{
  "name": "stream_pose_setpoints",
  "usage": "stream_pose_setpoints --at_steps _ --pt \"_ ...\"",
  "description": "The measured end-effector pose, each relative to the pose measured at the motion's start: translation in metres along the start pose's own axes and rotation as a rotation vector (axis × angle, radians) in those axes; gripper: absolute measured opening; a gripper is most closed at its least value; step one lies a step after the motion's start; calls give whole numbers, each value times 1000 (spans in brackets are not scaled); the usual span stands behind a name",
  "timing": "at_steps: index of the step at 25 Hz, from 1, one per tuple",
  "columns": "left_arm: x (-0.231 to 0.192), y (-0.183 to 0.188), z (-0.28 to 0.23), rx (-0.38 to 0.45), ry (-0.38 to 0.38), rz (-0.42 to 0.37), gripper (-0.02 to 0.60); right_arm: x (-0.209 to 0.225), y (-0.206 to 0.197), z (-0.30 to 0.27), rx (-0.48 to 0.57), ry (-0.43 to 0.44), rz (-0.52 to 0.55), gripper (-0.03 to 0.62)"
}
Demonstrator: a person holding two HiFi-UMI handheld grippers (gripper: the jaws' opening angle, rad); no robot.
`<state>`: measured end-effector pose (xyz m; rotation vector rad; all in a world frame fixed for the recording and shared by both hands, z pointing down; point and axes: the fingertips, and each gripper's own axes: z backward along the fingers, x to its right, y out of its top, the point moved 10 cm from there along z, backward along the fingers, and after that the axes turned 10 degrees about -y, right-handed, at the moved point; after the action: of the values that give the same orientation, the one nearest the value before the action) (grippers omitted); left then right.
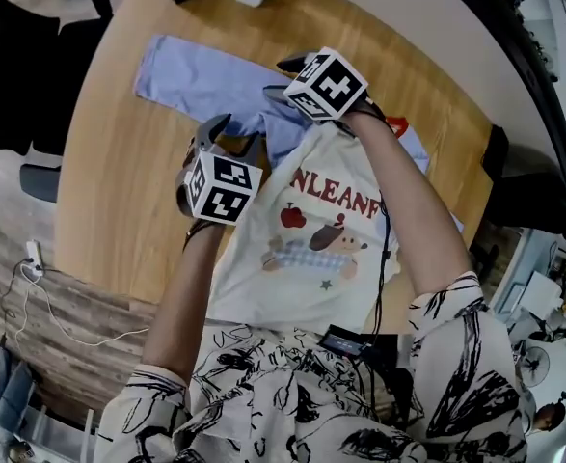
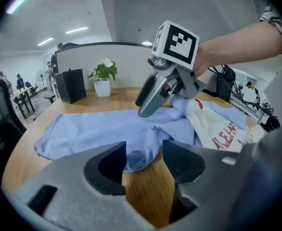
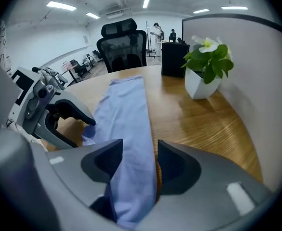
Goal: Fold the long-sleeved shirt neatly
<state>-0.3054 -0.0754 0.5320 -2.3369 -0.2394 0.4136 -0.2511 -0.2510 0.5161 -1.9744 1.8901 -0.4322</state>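
The long-sleeved shirt (image 1: 311, 249) lies flat on the desk (image 1: 109, 201). Its cream printed body is toward me, and one blue sleeve (image 1: 196, 80) is stretched out to the far left.

I hold both claws at the place where this sleeve joins the body. I think this is because the sleeve must be brought over the body as the first fold.

My left claw (image 1: 232, 135) is half wide and points down at the bunched blue fold by the shoulder. Between its jaws I see only bare wood and the edge of that fold, so it holds nothing.

My right claw (image 1: 281, 77) is also half wide. The sleeve runs between its jaws, but the pads do not press on the cloth yet. The cloth here is wrinkled, so in my opinion a clean grip needs both layers taken together.

The desk is rounded, of light wood, smooth, with much free place around the shirt. At its far edge stand a potted plant (image 3: 201, 83) and a black box (image 2: 69, 85). Behind them is a grey partition (image 2: 131, 61), then an office chair (image 3: 124, 49) and an open office with ceiling lamps.
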Motion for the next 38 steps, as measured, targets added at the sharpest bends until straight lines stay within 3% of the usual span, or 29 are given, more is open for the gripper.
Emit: stream_pose_setpoints --at_steps 3,5,9,12,16,21,27,38 --pt "0 -2 -5 -24 4 4 230 2 -2 -8 -42 0 -12 198" --pt "-2 -1 -6 -29 23 -11 193 6 -2 -10 -45 -19 -19 145" --pt "-7 -1 -9 -45 48 -53 37 6 -3 -15 -36 -7 -7 28" --pt "-19 -1 0 -4 62 -9 29 7 7 -17 -10 21 -9 26" --pt "-41 6 31 72 155 32 29 9 44 -6 116 60 -48 26" --pt "-66 8 64 108 240 45 29 -2 88 -2 187 59 7 26" --pt "-84 13 99 184 272 113 29 -11 110 4 282 70 -30 26" --pt "-59 45 143 254 307 51 29 -17 139 54 423 61 -19 26"
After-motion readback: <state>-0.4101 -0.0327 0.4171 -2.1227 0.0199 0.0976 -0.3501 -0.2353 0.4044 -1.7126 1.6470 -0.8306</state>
